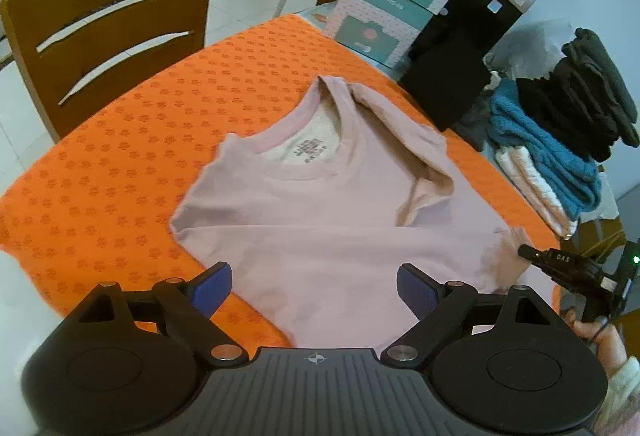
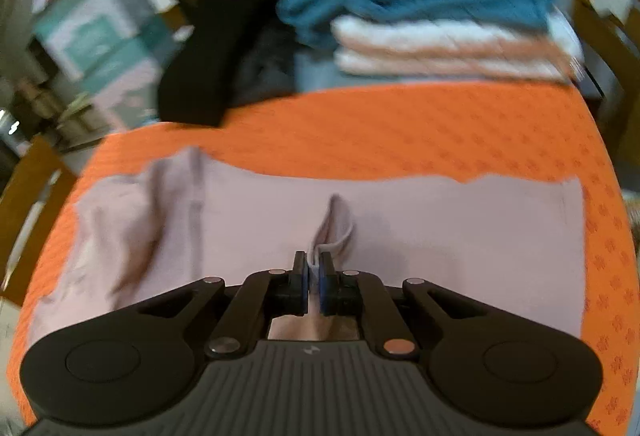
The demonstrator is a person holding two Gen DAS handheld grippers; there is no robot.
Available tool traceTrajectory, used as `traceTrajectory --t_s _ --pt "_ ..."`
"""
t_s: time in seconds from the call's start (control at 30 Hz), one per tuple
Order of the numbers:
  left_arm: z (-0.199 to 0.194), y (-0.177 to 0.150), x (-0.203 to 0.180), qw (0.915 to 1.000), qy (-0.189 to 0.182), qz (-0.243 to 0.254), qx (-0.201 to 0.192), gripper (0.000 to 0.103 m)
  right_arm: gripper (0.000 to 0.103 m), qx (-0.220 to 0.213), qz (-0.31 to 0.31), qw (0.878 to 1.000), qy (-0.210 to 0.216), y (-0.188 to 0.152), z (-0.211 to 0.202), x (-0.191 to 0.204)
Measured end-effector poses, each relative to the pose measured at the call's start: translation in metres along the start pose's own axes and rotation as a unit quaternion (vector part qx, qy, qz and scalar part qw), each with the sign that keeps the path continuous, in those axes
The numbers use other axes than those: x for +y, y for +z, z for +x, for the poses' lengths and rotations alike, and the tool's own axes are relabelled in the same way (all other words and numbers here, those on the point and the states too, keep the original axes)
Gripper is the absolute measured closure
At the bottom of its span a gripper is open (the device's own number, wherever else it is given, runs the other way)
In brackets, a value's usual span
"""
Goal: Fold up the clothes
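Note:
A pale pink long-sleeved shirt (image 1: 320, 203) lies flat on an orange patterned cloth (image 1: 112, 163), collar away from me, with its right sleeve folded in over the body. My left gripper (image 1: 314, 286) is open, its blue pads just above the shirt's near part, holding nothing. My right gripper (image 2: 315, 268) is shut on a pinched-up fold of the pink shirt (image 2: 440, 220) along its edge; it also shows at the right edge of the left wrist view (image 1: 528, 254).
A stack of folded clothes, teal (image 1: 536, 151), white and black (image 1: 584, 103), sits at the right. Pink and teal boxes (image 1: 392, 3) and a black box (image 1: 456, 67) stand at the back. A wooden chair (image 1: 108, 23) stands at the far left.

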State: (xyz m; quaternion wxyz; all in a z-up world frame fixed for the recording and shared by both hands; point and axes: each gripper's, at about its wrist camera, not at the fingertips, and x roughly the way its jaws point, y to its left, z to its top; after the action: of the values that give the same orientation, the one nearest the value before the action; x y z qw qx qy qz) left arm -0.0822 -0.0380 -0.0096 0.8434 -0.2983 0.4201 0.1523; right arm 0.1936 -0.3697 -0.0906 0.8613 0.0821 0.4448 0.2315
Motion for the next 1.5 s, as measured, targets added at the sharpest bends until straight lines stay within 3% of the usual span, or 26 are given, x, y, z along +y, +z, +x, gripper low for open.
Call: traceTrajectory --t_s 0.23,0.47,0.73,1.03,1.1,1.17,1.23,1.37,1.5 --pt "0.005 0.004 -0.018 0.9997 -0.024 0.008 0.008 0.013 0.097 -0.013 -0.08 0.993 0.089 -0.017 -0.036 0.067" --pt "0.009 0.006 -0.029 0.9973 -0.07 -0.011 0.019 0.011 0.097 0.008 -0.136 0.975 0.174 -0.045 -0.056 0.129" --pt "0.011 0.002 -0.017 0.993 -0.101 -0.052 0.031 0.009 0.097 0.053 -0.224 0.945 0.232 -0.085 -0.068 0.191" --pt "0.016 -0.009 0.01 0.9898 -0.09 -0.1 0.046 0.01 0.097 0.072 -0.308 0.91 0.268 -0.114 -0.089 0.227" --pt "0.019 -0.012 0.017 0.9886 -0.088 -0.111 0.051 0.019 0.097 0.072 -0.327 0.896 0.291 -0.121 -0.098 0.235" --pt "0.022 -0.016 0.023 0.9882 -0.084 -0.114 0.057 0.064 0.097 0.077 -0.347 0.879 0.317 -0.128 -0.106 0.243" --pt "0.022 -0.02 0.029 0.9897 -0.072 -0.11 0.057 0.088 0.097 0.089 -0.366 0.866 0.329 -0.134 -0.111 0.249" --pt "0.009 -0.031 0.047 0.9951 -0.022 -0.086 0.043 0.092 0.095 0.116 -0.385 0.857 0.322 -0.141 -0.115 0.253" --pt "-0.012 -0.047 0.078 0.9955 0.025 -0.082 0.04 0.092 0.09 0.134 -0.368 0.868 0.306 -0.136 -0.116 0.236"
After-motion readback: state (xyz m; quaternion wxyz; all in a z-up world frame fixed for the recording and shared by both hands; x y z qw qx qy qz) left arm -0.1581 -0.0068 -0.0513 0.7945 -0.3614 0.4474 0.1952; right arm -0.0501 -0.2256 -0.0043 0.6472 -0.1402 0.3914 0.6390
